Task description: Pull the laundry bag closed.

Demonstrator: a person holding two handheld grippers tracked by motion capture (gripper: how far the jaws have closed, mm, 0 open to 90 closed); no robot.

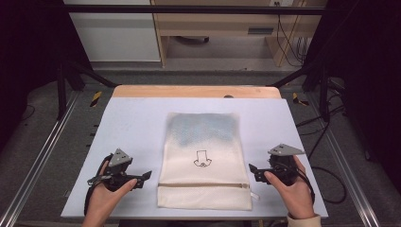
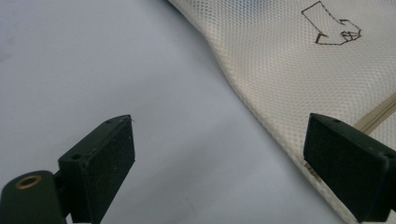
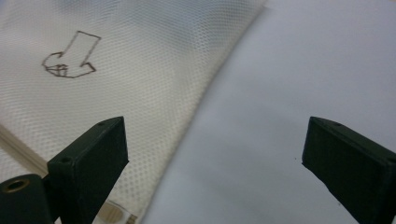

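High view: we see mesh laundry bag [image 1: 203,161] flat at bench [image 1: 132,123] centre, zipper [image 1: 203,185] near us and closed. Bluish content shows faintly through far half; we cannot tell what. Left gripper [image 1: 144,178] and right gripper [image 1: 254,172] beside near corners, jaws wide, nothing between. We judge bag just laid down; next move needs fresh grip on edge.

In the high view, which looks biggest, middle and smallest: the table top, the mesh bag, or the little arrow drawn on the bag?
1. Table top, by far the largest.
2. Mesh bag, lying flat on its middle.
3. Drawn arrow, a small mark on the bag.
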